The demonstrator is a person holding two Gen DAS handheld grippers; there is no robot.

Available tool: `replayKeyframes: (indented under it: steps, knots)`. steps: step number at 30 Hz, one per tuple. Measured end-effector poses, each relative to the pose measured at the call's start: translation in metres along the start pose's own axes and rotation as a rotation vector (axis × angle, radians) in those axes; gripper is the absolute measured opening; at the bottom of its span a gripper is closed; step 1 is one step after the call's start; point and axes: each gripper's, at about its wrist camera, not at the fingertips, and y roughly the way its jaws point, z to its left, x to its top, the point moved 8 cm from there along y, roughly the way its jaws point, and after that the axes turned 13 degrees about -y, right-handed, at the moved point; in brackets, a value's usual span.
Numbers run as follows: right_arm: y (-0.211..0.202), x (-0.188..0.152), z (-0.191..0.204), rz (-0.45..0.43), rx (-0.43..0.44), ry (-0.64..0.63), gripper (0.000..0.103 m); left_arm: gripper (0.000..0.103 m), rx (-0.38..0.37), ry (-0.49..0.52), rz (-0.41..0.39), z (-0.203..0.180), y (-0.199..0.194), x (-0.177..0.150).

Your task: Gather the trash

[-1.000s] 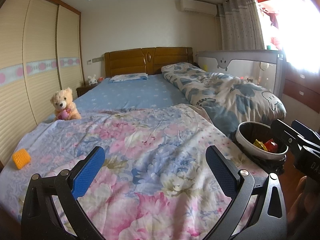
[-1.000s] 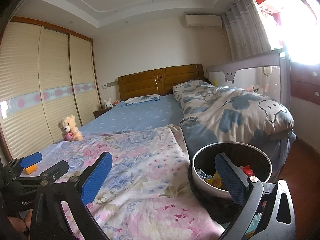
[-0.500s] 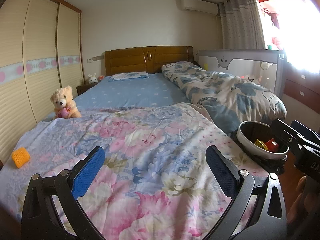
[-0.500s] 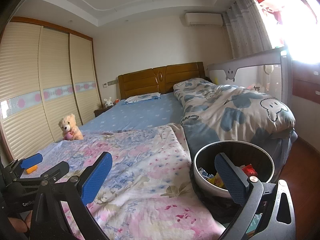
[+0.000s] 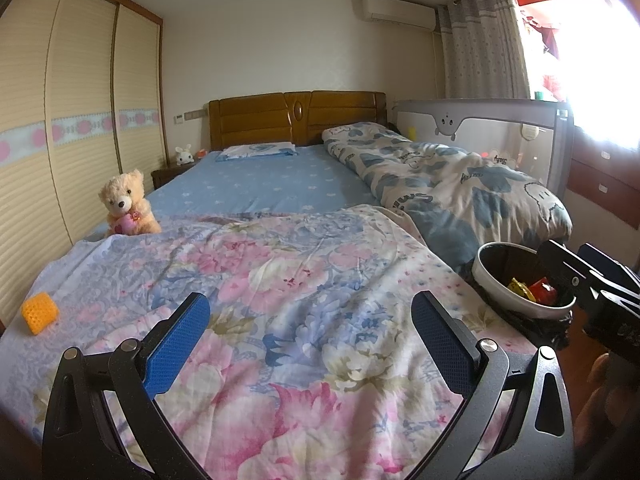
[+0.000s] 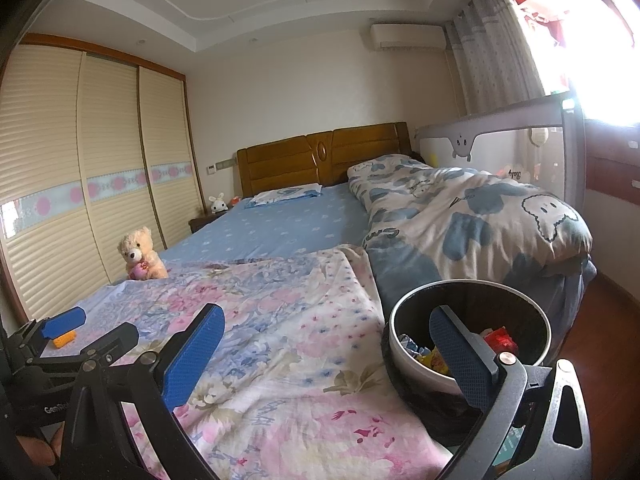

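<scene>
— Floral cotton in pink and blue covers the near end of the bed; that is what both cameras look across.

— And the left hand-held gripper?

— Released. Its blue pads stand wide apart above the floral quilt with nothing between them.

— The right hand-held gripper?

— Also spread wide and holding nothing. One pad hangs over the quilt, the other is seen in front of the trash bin.

— Where exactly is the bin?

— At the foot corner of the bed on the right side, just beside the mattress edge. It has a white rim and a dark liner, and colourful wrappers in red and yellow lie inside. In the left wrist view the same bin shows past the right edge of the quilt, with the other gripper's black frame in front of it.

— Anything loose on the bed?

— A small orange block with a mesh texture lies on the quilt near the left edge, well apart from the bin. A teddy bear sits farther up that side, and a rolled blue-and-white duvet lies along the right, next to a bed rail.
</scene>
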Motion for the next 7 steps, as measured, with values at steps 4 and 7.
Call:
replayKeyframes:
  steps: [4,7]
  knots:
    - [0.0050,-0.0014,0.0010,0.012,0.006,0.004,0.103,0.103,0.001,-0.003,0.002,0.0007,0.0004,-0.0015]
    - [0.0090,-0.0024,0.0008,0.025,0.011,0.005,0.103,0.103,0.002,-0.007,0.015,0.0025,0.0030,-0.0055]
